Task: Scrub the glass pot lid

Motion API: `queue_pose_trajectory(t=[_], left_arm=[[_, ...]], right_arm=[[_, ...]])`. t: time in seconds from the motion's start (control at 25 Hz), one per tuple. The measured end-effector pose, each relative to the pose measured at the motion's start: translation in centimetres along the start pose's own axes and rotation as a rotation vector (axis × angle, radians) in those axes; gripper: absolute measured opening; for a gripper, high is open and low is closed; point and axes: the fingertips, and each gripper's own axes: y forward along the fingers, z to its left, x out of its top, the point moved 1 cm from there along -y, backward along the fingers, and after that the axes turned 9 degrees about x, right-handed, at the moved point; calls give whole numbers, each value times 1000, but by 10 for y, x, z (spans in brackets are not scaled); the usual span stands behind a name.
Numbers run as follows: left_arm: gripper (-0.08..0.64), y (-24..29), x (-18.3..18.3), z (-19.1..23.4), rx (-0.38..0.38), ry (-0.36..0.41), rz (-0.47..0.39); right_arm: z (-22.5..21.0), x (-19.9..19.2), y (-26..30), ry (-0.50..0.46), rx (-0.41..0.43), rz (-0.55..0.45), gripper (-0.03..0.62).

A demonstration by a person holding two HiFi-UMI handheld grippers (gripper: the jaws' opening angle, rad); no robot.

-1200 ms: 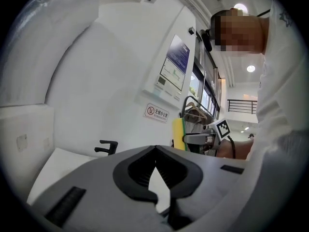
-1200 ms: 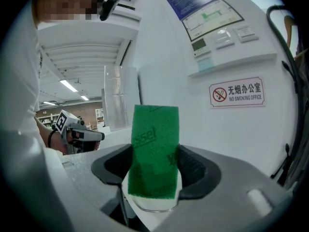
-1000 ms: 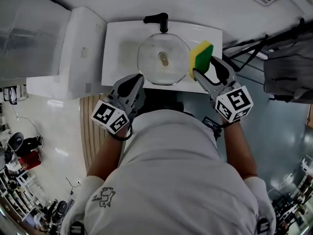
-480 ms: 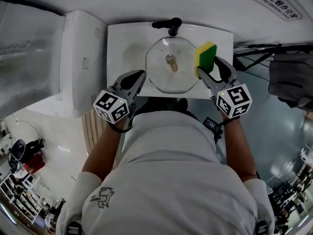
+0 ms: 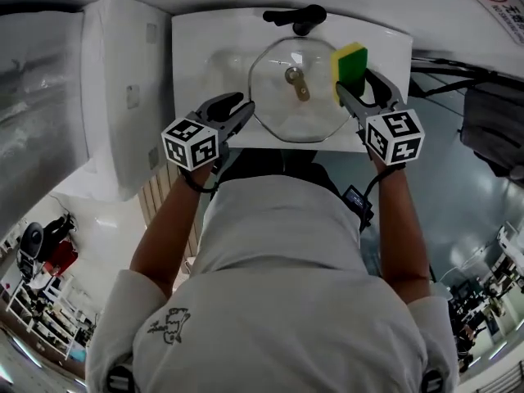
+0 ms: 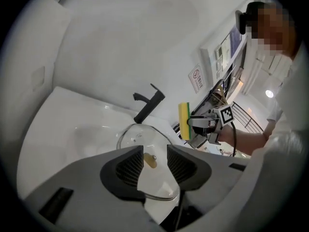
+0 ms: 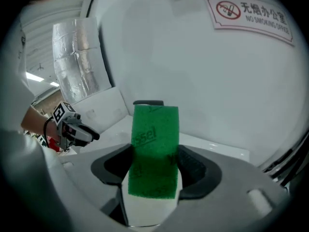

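The glass pot lid (image 5: pixel 278 97) with its brass knob (image 5: pixel 296 80) lies in the white sink (image 5: pixel 196 51). My left gripper (image 5: pixel 240 110) hovers at the lid's left edge. Its jaws have just been opening and now stand open, with nothing pressed between them. In the left gripper view the lid (image 6: pixel 136 135) lies just beyond the left gripper (image 6: pixel 155 162). My right gripper (image 5: pixel 354 90) is shut on a yellow and green sponge (image 5: pixel 350 62), held upright over the lid's right edge. In the right gripper view the sponge (image 7: pixel 154 139) fills the right gripper (image 7: pixel 154 170).
A black faucet (image 5: pixel 299 16) stands at the back of the sink, close behind the lid. A white cabinet (image 5: pixel 115 97) adjoins the sink on the left. The wall with a no-smoking sign (image 7: pixel 251 11) rises directly behind. The person's body stands against the sink's front edge.
Both grippers have come down and forward towards the sink. The left one's jaws, shut before, now stand apart. The sponge stays in the right gripper.
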Motion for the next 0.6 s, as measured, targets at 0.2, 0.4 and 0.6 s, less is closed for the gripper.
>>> queue_pose_trajectory(t=[0.2,0.4,0.6], left_arm=[[155,19,-17,33,8,-27,47],[155,37,-35,57,9,-68,106],[155,50,-54,68,4,-111,166]], right_arm=[[-24,-24,35,23,-47,95,293],[-41,-47,65,19,-82,202,293],[-41,-65,85,25,-93,284,293]])
